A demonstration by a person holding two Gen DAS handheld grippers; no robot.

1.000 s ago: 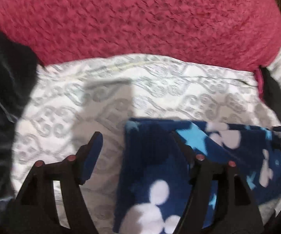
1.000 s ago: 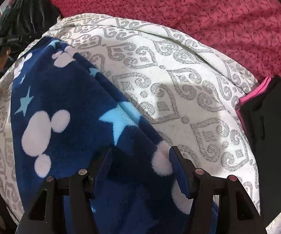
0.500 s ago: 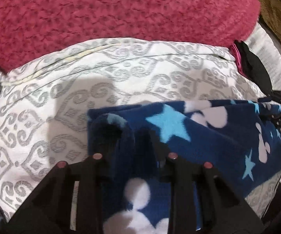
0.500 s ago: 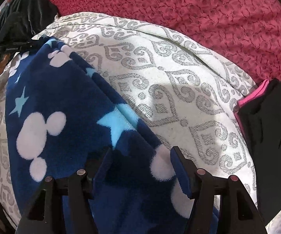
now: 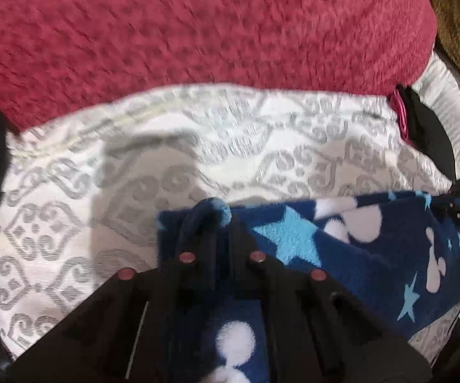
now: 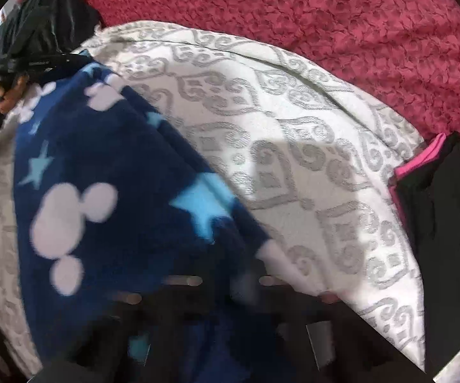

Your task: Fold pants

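Note:
The pants are dark blue fleece with white mouse-head shapes and light blue stars, lying on a white and grey patterned cover. My left gripper is shut on the pants' left end, with a fold of fleece bunched between the jaws. In the right wrist view the pants run from the bottom up to the far left. My right gripper is blurred, its jaws close together on the pants' near end. The left gripper also shows there at the far end.
A red textured blanket lies beyond the patterned cover. A black garment with a pink band lies at the right; it also shows in the left wrist view. Dark clothing lies at the left.
My left gripper went from open beside the pants' end to shut on it. My right gripper's jaws closed on the near end, and the pants' far end lifted.

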